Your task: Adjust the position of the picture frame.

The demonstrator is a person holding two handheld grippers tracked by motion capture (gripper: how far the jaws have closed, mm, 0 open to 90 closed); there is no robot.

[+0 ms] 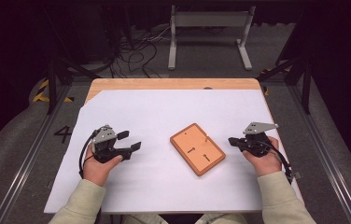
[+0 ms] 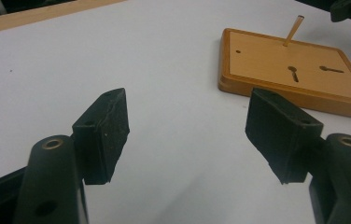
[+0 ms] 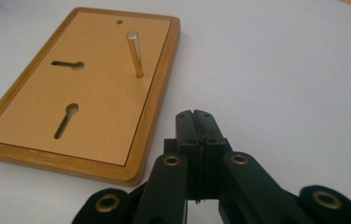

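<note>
White paper covers the worktop (image 1: pixel 117 186); a board (image 1: pixel 197 149) lies at its middle, turned askew, with one thin peg (image 3: pixel 135 53) upright near its far right edge; the right gripper (image 3: pixel 197 122), fingers clenched on nothing, sits just right of it; the left gripper (image 1: pixel 129 142), fingers spread, rests well apart to the left; a careless sweep could knock the peg.

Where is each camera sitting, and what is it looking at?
High view: sits above the person's side, looks down on the table; both sleeves, left hand-held gripper and right hand-held gripper show.
Left gripper view: rides the left hand-held gripper, jaws wide apart, facing the wooden board.
Right gripper view: rides the right hand-held gripper, jaws together, facing the board.
Both gripper views share the board and its upright peg.
</note>
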